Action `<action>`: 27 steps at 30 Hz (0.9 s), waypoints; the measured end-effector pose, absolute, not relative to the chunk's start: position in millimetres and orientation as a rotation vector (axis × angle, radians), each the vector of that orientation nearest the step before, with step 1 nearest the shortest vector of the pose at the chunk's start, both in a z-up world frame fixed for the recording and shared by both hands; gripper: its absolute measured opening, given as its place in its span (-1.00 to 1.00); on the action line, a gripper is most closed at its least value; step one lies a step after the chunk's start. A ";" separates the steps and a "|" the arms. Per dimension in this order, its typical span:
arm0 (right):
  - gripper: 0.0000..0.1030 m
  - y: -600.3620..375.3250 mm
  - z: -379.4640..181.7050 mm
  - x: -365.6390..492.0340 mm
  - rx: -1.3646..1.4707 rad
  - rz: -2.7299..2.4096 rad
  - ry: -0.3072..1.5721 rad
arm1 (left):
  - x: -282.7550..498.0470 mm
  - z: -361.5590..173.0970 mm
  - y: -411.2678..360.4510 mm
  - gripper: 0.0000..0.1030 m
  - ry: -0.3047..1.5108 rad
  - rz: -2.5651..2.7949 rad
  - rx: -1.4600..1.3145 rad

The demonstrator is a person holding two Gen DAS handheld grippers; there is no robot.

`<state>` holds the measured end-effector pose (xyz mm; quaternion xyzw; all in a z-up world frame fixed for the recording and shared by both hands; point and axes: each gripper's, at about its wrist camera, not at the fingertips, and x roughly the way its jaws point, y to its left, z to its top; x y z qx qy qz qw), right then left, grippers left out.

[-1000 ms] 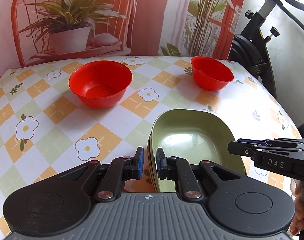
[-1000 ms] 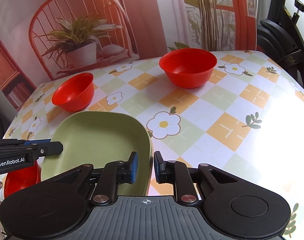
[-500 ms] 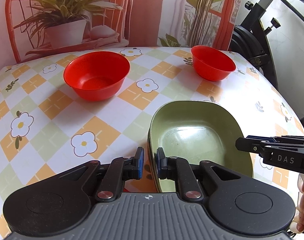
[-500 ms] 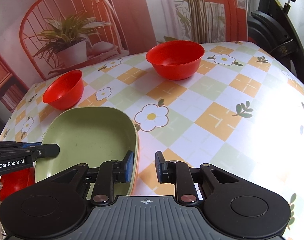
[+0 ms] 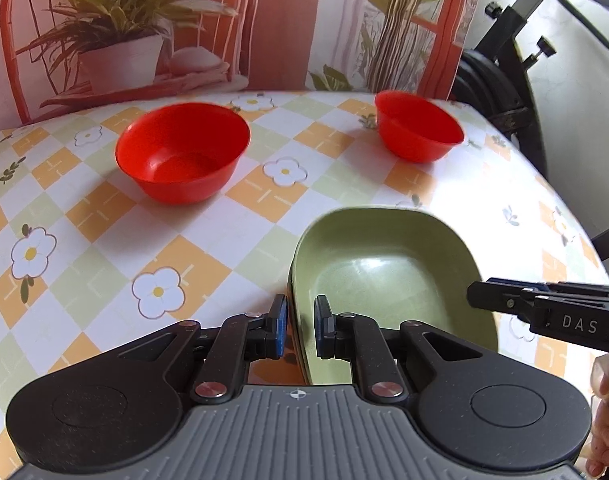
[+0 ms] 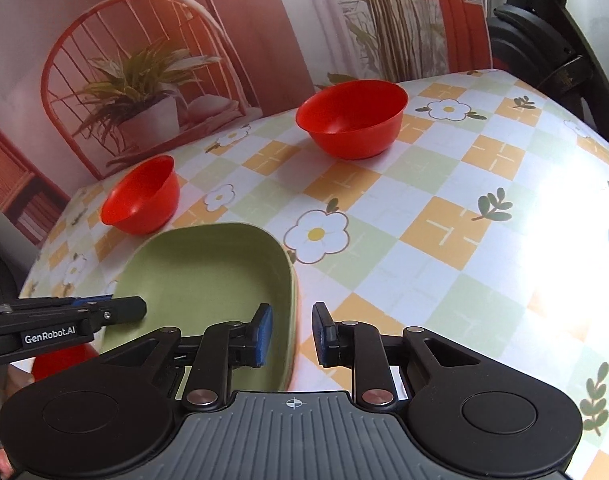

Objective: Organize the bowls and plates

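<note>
A pale green plate [image 5: 384, 280] lies near the table's front edge, with another rim showing under it. My left gripper [image 5: 299, 326] is shut on its left rim. My right gripper [image 6: 290, 332] straddles the right rim of the same plate [image 6: 208, 272], open, with a slim gap on both sides. In each view the other gripper reaches in side-on over the plate. A large red bowl [image 5: 182, 152] and a smaller red bowl [image 5: 418, 132] stand farther back, empty and apart.
The flowered checked tablecloth [image 5: 104, 240] runs back to a printed backdrop of a chair and plants. Part of a third red bowl [image 6: 60, 360] shows under the left gripper. A black exercise bike [image 5: 504, 92] stands past the table's right edge.
Both grippers and the green plate have drifted a little over the table. The right gripper's fingers have spread slightly around the rim. The left grip is unchanged.
</note>
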<state>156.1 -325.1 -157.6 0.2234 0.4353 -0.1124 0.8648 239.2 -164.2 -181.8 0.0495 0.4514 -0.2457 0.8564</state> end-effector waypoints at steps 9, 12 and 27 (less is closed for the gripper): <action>-0.57 -323.8 -125.2 149.6 0.407 -0.313 0.771 | 237.9 -132.2 -134.4 -0.70 0.826 -0.496 0.070; -0.45 -328.7 -114.4 147.7 0.380 -0.330 0.709 | 240.7 -117.7 -124.3 -0.70 0.784 -0.477 0.073; -0.41 -375.3 -114.2 172.2 0.272 -0.388 0.613 | 260.4 -101.1 -169.8 -0.49 0.679 -0.546 0.092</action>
